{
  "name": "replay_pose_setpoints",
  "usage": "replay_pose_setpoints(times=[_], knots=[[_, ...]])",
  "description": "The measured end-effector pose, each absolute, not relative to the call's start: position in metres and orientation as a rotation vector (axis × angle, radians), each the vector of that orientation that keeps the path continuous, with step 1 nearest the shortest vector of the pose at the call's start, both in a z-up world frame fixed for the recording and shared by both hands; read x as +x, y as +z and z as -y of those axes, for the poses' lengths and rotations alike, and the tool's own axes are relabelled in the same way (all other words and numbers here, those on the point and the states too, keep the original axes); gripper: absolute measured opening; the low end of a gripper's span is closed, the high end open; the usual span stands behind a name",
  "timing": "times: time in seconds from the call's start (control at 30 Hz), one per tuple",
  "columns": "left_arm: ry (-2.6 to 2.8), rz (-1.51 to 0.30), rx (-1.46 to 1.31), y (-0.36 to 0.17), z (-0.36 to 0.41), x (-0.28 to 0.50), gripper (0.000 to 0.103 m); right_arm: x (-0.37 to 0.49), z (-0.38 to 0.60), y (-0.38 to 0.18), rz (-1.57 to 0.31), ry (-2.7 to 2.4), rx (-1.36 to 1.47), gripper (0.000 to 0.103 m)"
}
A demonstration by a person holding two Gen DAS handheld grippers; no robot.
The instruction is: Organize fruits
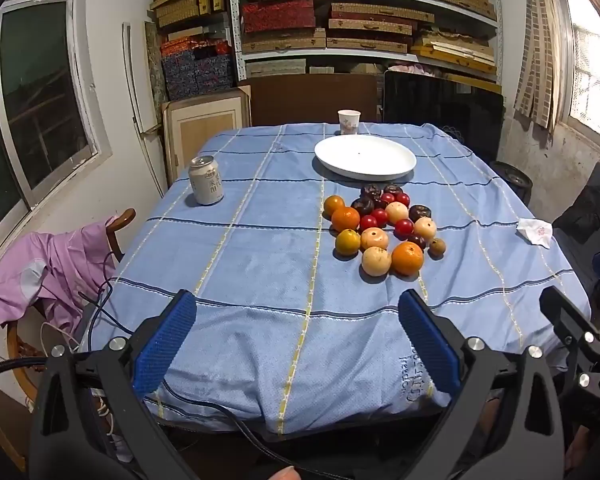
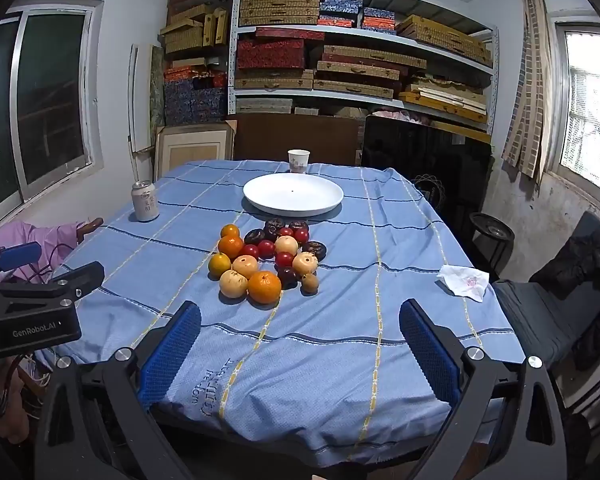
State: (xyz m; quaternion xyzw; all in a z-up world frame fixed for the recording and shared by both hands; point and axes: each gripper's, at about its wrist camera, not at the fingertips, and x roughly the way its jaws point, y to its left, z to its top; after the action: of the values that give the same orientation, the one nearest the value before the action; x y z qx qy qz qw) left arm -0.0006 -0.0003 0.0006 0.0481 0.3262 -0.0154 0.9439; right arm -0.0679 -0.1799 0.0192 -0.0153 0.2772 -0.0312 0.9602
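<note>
A pile of fruit lies on the blue checked tablecloth: oranges, pale apples, small red fruits and dark purple ones. Behind the pile sits a white plate with nothing on it. My left gripper hovers over the table's near edge, open, with only cloth between its blue pads. My right gripper is likewise open and holds nothing, short of the fruit. The largest orange is the nearest fruit to it. The left gripper's body shows at the left of the right wrist view.
A drink can stands at the table's left side. A paper cup stands behind the plate. A crumpled tissue lies at the right edge. A chair draped in pink cloth is on the left, and shelves of boxes are behind.
</note>
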Motion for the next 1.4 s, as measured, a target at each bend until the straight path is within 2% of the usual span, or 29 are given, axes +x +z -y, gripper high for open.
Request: replay_pose_setpoints(times=[1.4], knots=[[-0.033, -0.66, 0.092, 0.008, -0.001, -0.001, 0.099, -0.067, 0.181, 0.019, -0.56, -0.061, -0.024, 0.1]])
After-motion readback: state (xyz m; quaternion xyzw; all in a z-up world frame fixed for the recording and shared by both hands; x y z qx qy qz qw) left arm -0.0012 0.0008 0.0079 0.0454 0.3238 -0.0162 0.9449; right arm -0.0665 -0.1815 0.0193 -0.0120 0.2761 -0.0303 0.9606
